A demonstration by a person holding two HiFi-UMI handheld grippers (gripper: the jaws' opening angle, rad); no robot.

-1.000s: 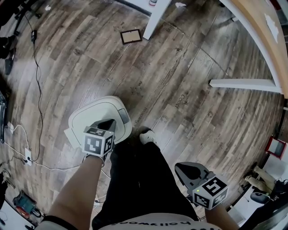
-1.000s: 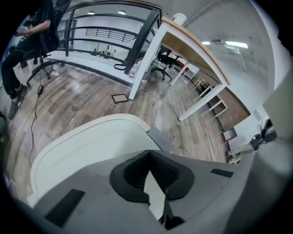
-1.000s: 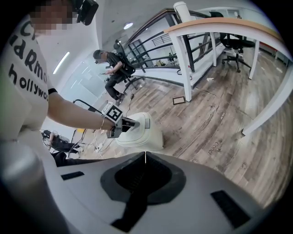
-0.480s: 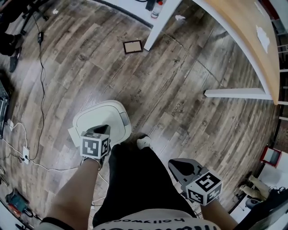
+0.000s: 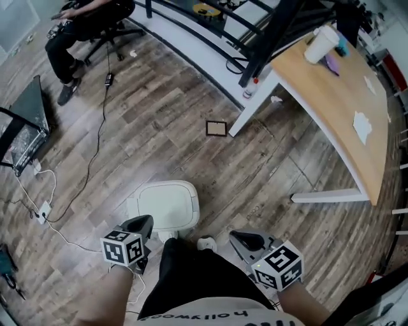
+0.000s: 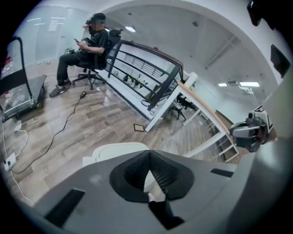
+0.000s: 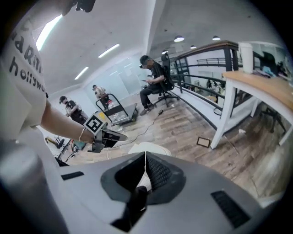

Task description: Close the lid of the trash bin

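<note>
Grey-brown plank floor (image 5: 191,146) fills the room. Nearest, the left gripper (image 5: 144,223) and right gripper (image 5: 238,238) hang at the person's sides, each with its jaws pressed together on nothing. Just ahead of the left one stands the white trash bin (image 5: 167,204), lid down. Beyond lie a small frame (image 5: 216,128), a wooden worktop (image 5: 331,95) and a seated person (image 5: 83,19).

Cream trash bin (image 5: 169,205) — wood-grain floor (image 5: 185,121)
</note>
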